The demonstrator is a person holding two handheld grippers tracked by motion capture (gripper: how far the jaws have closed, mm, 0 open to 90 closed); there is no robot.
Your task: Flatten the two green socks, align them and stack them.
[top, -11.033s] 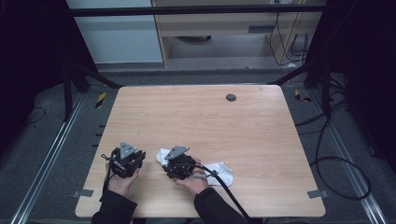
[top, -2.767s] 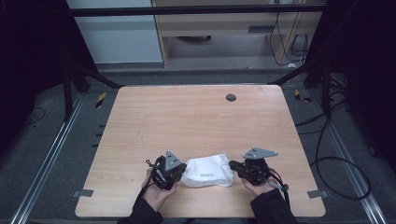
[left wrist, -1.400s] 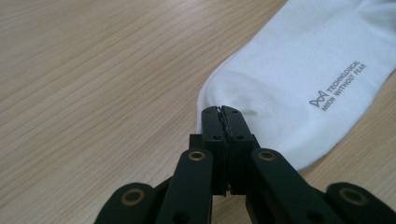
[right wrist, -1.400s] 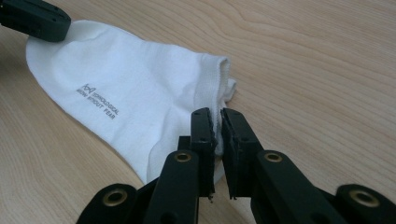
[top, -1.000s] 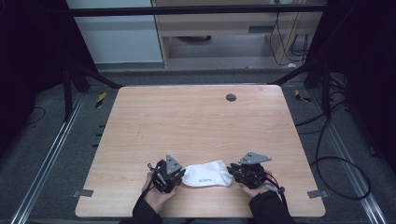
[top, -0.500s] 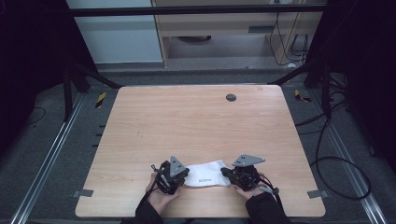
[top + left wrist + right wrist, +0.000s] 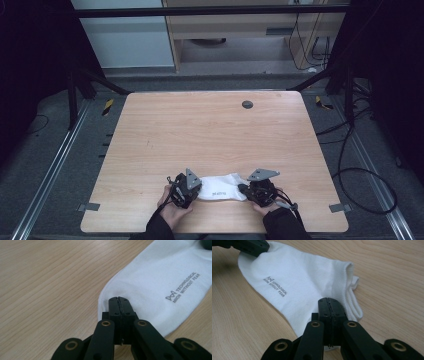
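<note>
Both hands have drawn closer together since a second ago, and the jaws of both grippers have just been closing on the flat white cotton sock with small grey lettering [image 7: 220,187].

From the high view, the sock lies near the front edge of the pale wooden table [image 7: 210,130], stretched between the left gripper [image 7: 191,187] and the right gripper [image 7: 250,191].

From the left gripper view, the left gripper [image 7: 119,300] has its jaws pressed together, pinching the sock's rounded end [image 7: 160,277].

From the right gripper view, the right gripper [image 7: 329,301] is likewise clamped tight on the sock [image 7: 297,282], just beside its ribbed cuff [image 7: 349,277].
</note>
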